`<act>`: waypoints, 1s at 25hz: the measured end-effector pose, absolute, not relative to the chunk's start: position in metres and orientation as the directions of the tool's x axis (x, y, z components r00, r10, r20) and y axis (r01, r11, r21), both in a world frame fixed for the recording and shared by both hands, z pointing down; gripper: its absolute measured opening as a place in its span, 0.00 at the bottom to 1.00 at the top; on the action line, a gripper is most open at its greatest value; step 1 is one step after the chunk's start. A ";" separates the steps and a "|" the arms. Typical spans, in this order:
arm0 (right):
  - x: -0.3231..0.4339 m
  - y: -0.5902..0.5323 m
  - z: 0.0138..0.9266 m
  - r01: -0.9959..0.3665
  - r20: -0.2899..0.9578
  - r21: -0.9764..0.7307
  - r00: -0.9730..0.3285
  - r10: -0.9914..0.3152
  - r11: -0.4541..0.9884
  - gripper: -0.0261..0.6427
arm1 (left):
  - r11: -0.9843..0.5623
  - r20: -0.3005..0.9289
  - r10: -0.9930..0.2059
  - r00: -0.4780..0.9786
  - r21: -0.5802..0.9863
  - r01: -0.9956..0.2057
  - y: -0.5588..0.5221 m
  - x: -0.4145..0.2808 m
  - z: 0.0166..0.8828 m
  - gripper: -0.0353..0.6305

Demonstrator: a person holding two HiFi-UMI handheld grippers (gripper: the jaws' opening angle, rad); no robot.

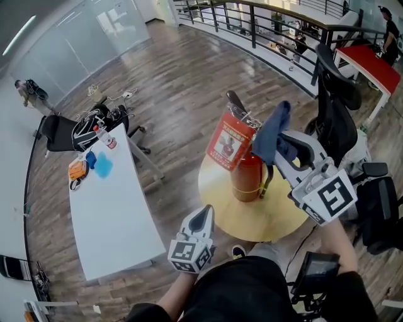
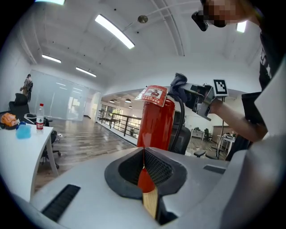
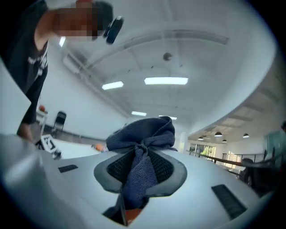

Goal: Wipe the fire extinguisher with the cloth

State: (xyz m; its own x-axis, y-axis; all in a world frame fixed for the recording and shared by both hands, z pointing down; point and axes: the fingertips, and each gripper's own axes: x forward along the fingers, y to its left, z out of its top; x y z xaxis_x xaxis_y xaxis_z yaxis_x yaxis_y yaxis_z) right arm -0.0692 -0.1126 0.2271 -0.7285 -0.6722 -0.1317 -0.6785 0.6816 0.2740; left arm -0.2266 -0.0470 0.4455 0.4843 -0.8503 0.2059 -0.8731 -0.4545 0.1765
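A red fire extinguisher [image 1: 247,177] stands upright on a round yellow table [image 1: 272,220], with a red-and-white tag [image 1: 228,142] hanging from its black handle. My right gripper [image 1: 281,142] is shut on a dark blue cloth [image 1: 272,133], held at the extinguisher's top on its right side. In the right gripper view the cloth [image 3: 142,150] bunches out of the closed jaws. My left gripper [image 1: 201,220] is shut and holds nothing; it hovers at the table's near left edge and points at the extinguisher [image 2: 156,123]. The left gripper view also shows the cloth [image 2: 178,83].
A long white table [image 1: 116,220] at the left carries a bottle [image 1: 106,138], an orange item and a blue item. Black office chairs stand behind it and at the right [image 1: 339,107]. A railing [image 1: 252,19] and a red table [image 1: 374,63] lie beyond.
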 end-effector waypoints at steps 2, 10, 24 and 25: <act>-0.086 -0.115 0.237 -0.629 -0.020 0.367 -0.742 -0.670 0.685 0.18 | -0.457 0.210 -0.847 0.487 0.178 -0.871 -0.048 -0.225 0.448 0.09; -0.108 -0.115 0.243 -0.456 0.137 0.545 -0.780 -0.611 0.704 0.18 | -0.488 0.228 -0.822 0.523 0.193 -0.851 -0.050 -0.208 0.459 0.09; -0.054 -0.087 0.380 -0.517 0.342 0.264 -0.739 -0.580 0.814 0.18 | -0.501 0.254 -0.802 0.541 0.207 -0.840 -0.066 -0.195 0.468 0.09; -0.054 -0.089 0.400 -0.517 0.373 0.266 -0.723 -0.582 0.813 0.18 | -0.504 0.255 -0.800 0.543 0.206 -0.839 -0.068 -0.193 0.468 0.09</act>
State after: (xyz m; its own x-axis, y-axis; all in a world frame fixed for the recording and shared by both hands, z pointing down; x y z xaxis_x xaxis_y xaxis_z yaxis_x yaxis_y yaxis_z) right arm -0.0544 -0.0893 0.4004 -0.7230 -0.5816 0.3729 -0.5174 0.8135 0.2656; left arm -0.1928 -0.0675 0.4678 0.5434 -0.7998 0.2549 -0.8387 -0.5040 0.2064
